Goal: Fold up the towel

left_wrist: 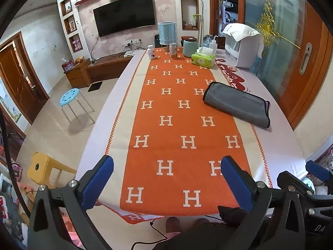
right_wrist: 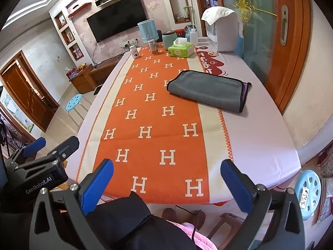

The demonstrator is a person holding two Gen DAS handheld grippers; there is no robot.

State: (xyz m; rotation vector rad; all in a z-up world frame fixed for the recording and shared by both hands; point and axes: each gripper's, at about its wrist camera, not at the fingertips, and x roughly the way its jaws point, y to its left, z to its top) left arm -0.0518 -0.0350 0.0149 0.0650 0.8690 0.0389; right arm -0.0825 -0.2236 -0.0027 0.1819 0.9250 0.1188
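A grey towel with dark trim lies folded on the table, right of centre, partly on the orange runner; it also shows in the right wrist view. My left gripper is open and empty above the table's near edge, well short of the towel. My right gripper is open and empty, also at the near edge, back from the towel. The right gripper shows at the left wrist view's right edge; the left gripper shows at the right wrist view's left side.
At the table's far end stand a green tissue box, jars, a pill bottle, a teal canister and a white appliance. A blue stool and a yellow stool stand on the floor at left.
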